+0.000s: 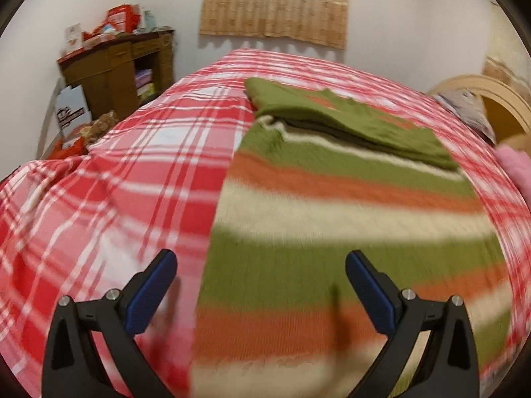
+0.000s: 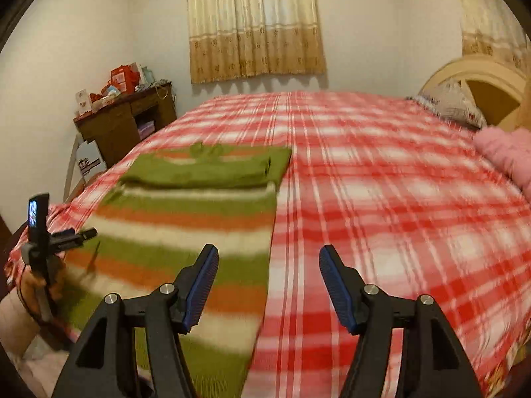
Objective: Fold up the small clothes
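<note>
**Both hand-held grippers open above the striped sweater on the bed**

We see a striped sweater (image 1: 348, 219) in green, orange and cream bands lying flat on the bed (image 2: 381, 182), which is covered with a red-and-white plaid sheet. The sweater lies toward the bed's left edge as the right wrist view shows it, its lower hem reaching the near edge. Its upper part is folded over itself, so a plain green layer (image 2: 212, 169) lies across the far end of the garment (the fold line runs roughly parallel to the stripes).

The left hand-held gripper (image 1: 260, 285) has its jaws spread wide with nothing between the blue pads; it hangs above the sweater's left border, one finger over the plaid sheet and the other over the knit. We also catch it from the right wrist view, at the bed's near left corner (image 2: 56, 232), held in a hand (image 2: 36, 285).

The right hand-held gripper (image 2: 268, 282) is likewise open and empty, its jaws parted over the sweater's right border, one finger above the stripes and the other above the sheet.

A pink soft item (image 2: 507, 156) lies at the bed's right edge near the headboard (image 2: 471, 76), well apart from the sweater. Both views are motion-blurred.
</note>
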{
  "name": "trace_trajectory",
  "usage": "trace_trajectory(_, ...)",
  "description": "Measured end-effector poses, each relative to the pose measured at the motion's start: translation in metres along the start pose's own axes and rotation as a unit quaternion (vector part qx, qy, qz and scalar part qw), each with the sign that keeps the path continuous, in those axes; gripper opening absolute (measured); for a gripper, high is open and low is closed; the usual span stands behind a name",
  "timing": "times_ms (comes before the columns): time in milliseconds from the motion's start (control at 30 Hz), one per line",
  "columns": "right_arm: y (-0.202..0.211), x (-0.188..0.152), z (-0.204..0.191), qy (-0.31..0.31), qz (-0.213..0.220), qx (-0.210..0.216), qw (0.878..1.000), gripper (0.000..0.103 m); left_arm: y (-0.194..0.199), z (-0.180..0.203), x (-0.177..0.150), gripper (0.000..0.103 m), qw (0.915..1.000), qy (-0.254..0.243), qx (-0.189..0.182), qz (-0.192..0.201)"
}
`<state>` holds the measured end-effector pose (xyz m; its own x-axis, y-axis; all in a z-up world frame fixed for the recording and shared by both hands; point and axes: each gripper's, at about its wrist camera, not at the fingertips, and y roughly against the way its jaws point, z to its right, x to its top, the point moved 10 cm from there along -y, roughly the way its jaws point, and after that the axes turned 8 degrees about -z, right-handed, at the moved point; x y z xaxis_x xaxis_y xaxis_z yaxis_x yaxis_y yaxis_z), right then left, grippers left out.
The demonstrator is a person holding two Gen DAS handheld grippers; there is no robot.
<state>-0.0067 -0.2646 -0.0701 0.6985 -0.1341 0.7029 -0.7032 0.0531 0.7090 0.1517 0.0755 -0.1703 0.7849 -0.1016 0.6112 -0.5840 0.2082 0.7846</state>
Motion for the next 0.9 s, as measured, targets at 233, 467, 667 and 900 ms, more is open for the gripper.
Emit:
trace_trajectory(233, -0.027, -0.072, -0.011, -0.012, -0.08, 0.042, 0.996, 0.064, 0.043, 0.006, -0.062, 0.091, 0.9981, -0.039, -0.045, -0.02)
trace_trajectory(467, -0.045, -0.109, -0.034, 0.014, -0.135, 0.049, 0.99, 0.064, 0.03, 0.015, -0.092, 0.082, 0.9939, -0.033, -0.074, -0.075)
trace_trajectory(667, -0.061, -0.133, -0.045, 0.002, -0.168, 0.064, 0.984, 0.064, 0.03, 0.019, -0.107, 0.082, 0.9937, -0.042, -0.065, -0.082)
trace_trajectory(900, -0.062, -0.139, -0.063, 0.032, -0.18, 0.078, 0.98, 0.062, 0.033, 0.022, -0.11, 0.056, 0.9923, -0.031, -0.083, -0.087)
